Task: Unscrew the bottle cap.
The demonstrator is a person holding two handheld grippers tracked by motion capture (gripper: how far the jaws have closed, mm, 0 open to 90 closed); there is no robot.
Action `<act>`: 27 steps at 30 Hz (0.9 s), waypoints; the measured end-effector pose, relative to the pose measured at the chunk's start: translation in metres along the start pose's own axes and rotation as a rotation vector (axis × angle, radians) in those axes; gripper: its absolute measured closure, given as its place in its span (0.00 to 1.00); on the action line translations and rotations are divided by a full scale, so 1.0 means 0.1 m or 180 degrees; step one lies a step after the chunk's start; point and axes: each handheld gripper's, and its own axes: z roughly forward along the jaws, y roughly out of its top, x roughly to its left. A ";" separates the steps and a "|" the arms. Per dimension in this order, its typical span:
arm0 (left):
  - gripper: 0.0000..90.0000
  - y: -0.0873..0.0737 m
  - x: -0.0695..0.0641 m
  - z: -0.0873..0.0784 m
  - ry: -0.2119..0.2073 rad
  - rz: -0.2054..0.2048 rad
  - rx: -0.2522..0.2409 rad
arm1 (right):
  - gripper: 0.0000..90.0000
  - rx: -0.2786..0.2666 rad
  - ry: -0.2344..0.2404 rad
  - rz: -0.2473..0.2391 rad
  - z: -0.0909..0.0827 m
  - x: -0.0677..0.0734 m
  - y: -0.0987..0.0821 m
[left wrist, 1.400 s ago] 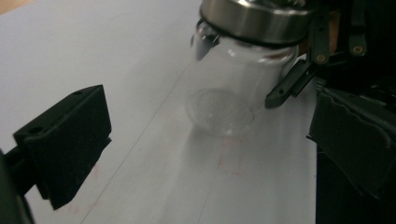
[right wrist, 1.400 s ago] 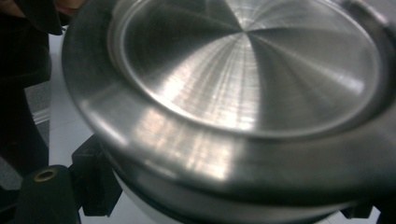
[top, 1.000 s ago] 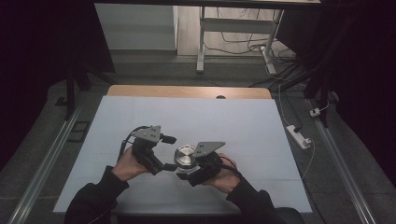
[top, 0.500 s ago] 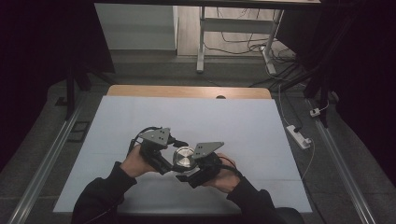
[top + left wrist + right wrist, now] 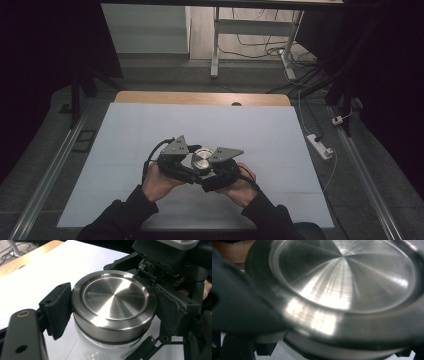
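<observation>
— Seeing, from the high view, both hands meeting low on the white bench (image 5: 150, 130), with the left gripper (image 5: 184, 161) and the right gripper (image 5: 214, 169) crowding a small round metal tin (image 5: 202, 160) between them. Missing the detail of the grip from up there.

— Getting that from the left gripper view: tin (image 5: 113, 305) sitting between the two black jaws, lid up, a pad pressing its wall on either side. Pinching the tin's upper half, then, having just been closing and easing a touch.

— And looking past the tin there, catching the right gripper (image 5: 175, 287) just behind it, dark body and a bit of circuit board showing.

— Right gripper view lying far closer: lid (image 5: 344, 275) looming huge and blurred, a dark jaw hugging the rim at the left. Clamping on the tin's lower part, jaws drawn in tight.

— Noting the make: brushed steel, radial sheen fanning from the centre, a raised rim around a shallow sunken disc, a thin dark seam running between lid and base. Pads looking soft, matte, a little frayed at the edge.

— Resting just over the bench's pale sheet, mirroring faintly below.
</observation>
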 end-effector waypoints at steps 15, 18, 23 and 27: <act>0.17 -0.02 0.20 -0.12 -0.1061 0.0486 0.0225 | 0.17 0.0054 0.0688 -0.0393 0.01 0.14 0.02; 0.21 -0.02 0.18 -0.12 -0.1006 0.0463 0.0200 | 0.17 0.0062 0.0658 -0.0417 0.01 0.15 0.02; 0.22 0.00 0.10 -0.07 -0.0567 0.0236 0.0129 | 0.17 0.0048 0.0491 -0.0310 0.00 0.09 0.02; 0.22 0.03 -0.03 0.00 -0.0054 0.0079 0.0094 | 0.17 0.0044 0.0233 -0.0140 0.00 0.04 0.02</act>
